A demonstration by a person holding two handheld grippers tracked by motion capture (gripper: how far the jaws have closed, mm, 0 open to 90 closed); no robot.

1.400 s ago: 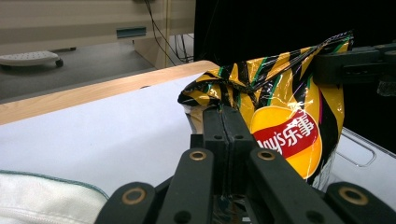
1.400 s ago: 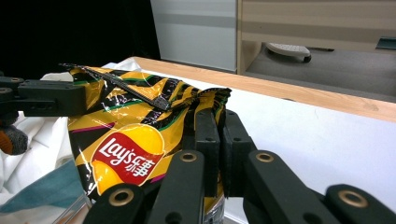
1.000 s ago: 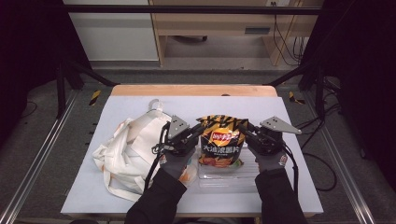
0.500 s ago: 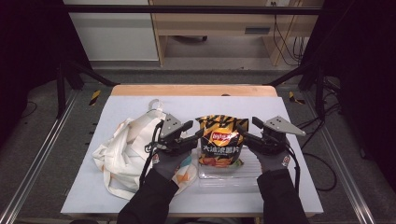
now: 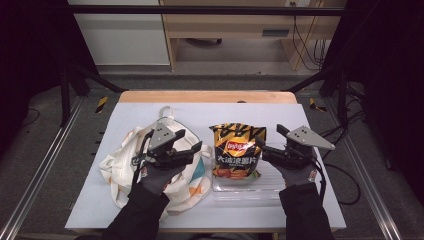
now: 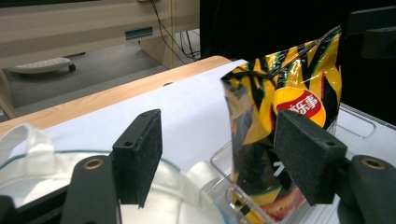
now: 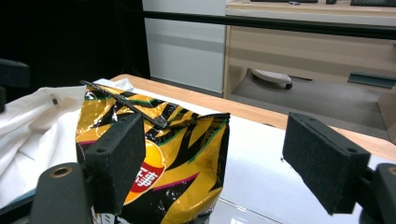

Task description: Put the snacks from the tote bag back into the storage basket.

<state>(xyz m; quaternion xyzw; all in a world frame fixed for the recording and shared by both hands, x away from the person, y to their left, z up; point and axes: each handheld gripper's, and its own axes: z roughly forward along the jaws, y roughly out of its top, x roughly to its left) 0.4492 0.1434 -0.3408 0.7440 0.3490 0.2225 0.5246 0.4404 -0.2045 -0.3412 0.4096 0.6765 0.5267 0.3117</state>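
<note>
White-topped desk (image 5: 300, 112) with a wooden strip (image 5: 200, 96) along the far edge. Beyond, on grey floor (image 5: 225, 82), a pale wooden cabinet (image 5: 235, 27) beside a white panel (image 5: 120, 40), cables (image 5: 299, 45) hanging at right. Under the cabinet, a white footed base (image 7: 271, 77), perhaps a chair's. Yellow-black markers (image 5: 101, 104) off both far corners.

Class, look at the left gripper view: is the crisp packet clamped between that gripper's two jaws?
No. The left gripper stands wide open, and the crisp packet sits beyond its jaws in the clear tray, unclamped.

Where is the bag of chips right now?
In the high view the chip bag sits mid-table in a clear plastic tray, right of the white tote bag, between the two grippers.
</note>
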